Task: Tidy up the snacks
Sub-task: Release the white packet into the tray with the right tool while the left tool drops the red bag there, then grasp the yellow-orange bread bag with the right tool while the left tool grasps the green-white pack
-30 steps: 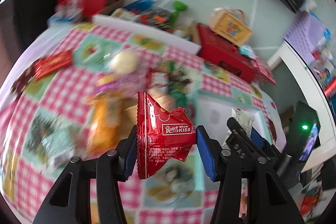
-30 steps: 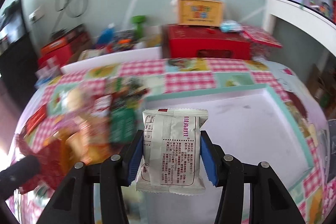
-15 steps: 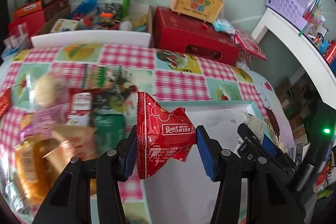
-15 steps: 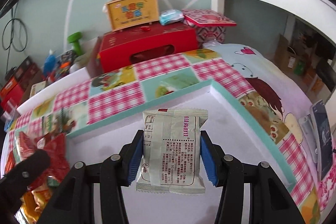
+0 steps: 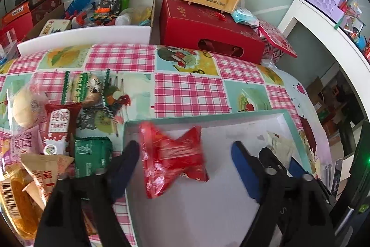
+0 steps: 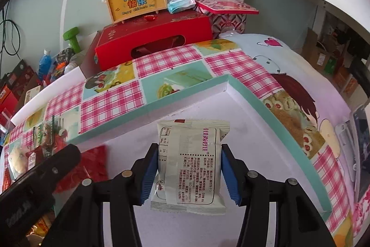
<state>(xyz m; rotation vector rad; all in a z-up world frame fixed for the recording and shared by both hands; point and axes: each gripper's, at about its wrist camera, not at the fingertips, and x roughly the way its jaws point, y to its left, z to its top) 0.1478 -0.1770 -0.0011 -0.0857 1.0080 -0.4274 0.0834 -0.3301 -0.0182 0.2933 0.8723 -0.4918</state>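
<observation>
The left gripper (image 5: 185, 154) has its jaws opening, clear of the blurred red snack packet (image 5: 172, 157) between them over the near-left part of the teal-edged tray (image 5: 208, 114). Only the right wrist view shows the right gripper (image 6: 188, 174), jaws opening, pads beside the white snack packet (image 6: 189, 163) above the tray's middle. Loose snacks (image 5: 53, 124) beyond the tray's left edge are partly cut off.

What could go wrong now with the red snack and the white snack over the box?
1. The left gripper is opening and the red snack, blurred and free of the pads, is probably dropping; it is close to the box wall and might land crooked.
2. The right gripper is opening around the white snack, which could tumble out unevenly.
3. Both grippers work close together and might bump.
</observation>
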